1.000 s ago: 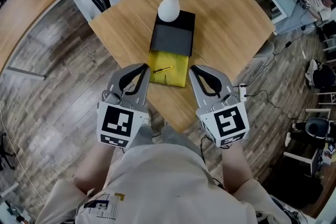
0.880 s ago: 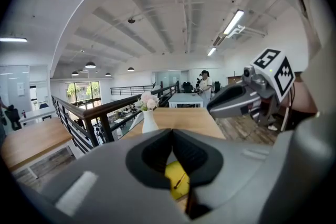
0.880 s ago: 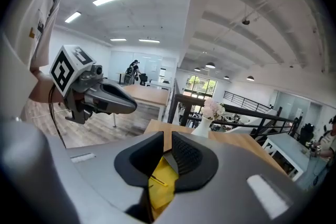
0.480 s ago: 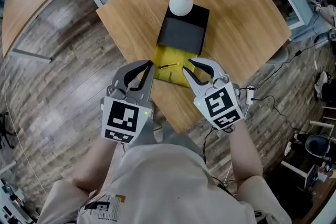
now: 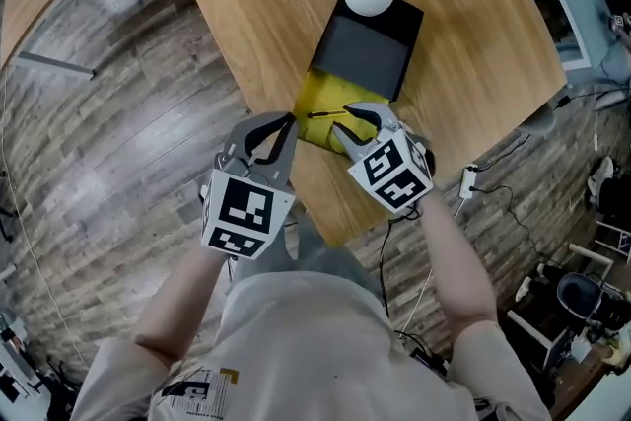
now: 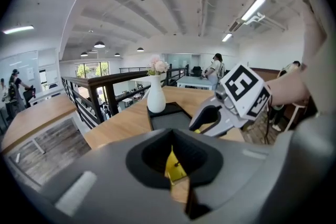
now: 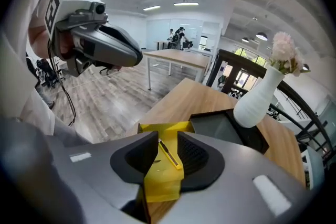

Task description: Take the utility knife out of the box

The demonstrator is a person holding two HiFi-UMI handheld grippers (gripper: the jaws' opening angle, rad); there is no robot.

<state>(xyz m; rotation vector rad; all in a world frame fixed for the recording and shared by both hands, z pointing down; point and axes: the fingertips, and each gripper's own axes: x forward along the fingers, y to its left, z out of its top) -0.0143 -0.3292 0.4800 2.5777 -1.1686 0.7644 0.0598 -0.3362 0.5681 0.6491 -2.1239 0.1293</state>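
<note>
Utility knife lying in yellow box tray, between spread jaws of right gripper, which have just been opening, not pinched; left gripper pressed together, just left of tray.

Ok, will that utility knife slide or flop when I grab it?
Probably stiff: the utility knife looks like a thin straight bar. It lies flat on the smooth yellow tray, so it may skid if nudged.
</note>
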